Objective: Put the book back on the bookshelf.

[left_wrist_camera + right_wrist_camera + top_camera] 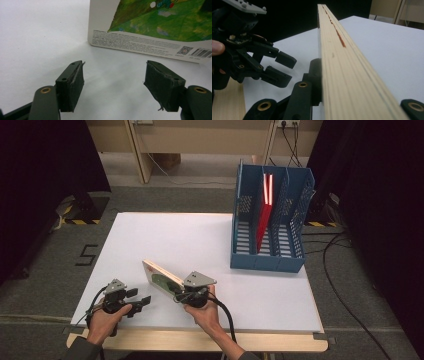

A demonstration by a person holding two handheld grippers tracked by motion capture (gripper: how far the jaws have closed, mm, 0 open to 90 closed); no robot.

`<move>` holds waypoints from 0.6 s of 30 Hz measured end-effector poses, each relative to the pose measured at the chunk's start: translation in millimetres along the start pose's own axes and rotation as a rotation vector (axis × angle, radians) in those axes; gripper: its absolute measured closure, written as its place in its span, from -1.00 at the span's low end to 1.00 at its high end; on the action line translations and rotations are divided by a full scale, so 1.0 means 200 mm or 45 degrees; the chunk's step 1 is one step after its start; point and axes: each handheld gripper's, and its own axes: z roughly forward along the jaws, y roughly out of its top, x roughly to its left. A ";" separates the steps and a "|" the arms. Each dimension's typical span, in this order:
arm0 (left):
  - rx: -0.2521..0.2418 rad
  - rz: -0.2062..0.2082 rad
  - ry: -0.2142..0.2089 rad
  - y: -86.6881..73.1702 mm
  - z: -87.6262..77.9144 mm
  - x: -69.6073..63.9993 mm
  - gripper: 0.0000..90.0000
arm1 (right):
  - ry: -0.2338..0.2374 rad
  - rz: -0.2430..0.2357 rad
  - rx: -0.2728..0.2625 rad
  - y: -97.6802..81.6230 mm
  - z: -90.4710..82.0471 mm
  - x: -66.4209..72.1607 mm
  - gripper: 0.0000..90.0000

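Standing on edge near the table's [210,235] front, the book [159,277] is pinched at its near end by the right gripper [184,292]; its long axis runs away leftward, and the left gripper [142,301], jaws spread and empty, is just beside it

book [161,279] on edge on table [200,240], left claw [142,301] just left, file rack [270,227] behind right

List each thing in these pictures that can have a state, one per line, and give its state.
Board book: closed, tilted up off the table, clamped at one edge.
Right gripper: shut on the board book.
Left gripper: open, nothing between its pads, resting near the table's front edge.
Blue file rack: upright on the table.
Red book: standing in the rack, leaning.
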 end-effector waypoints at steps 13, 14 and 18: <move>-0.003 -0.003 -0.003 0.00 0.00 0.00 -0.32 | -0.020 0.064 -0.076 0.06 -0.11 -0.08 0.68; -0.003 -0.003 -0.002 0.00 0.00 0.00 -0.32 | -0.023 0.066 -0.089 0.07 -0.12 -0.09 0.68; -0.002 -0.004 -0.002 0.00 0.00 0.00 -0.32 | -0.052 0.065 -0.129 0.10 -0.19 -0.12 0.68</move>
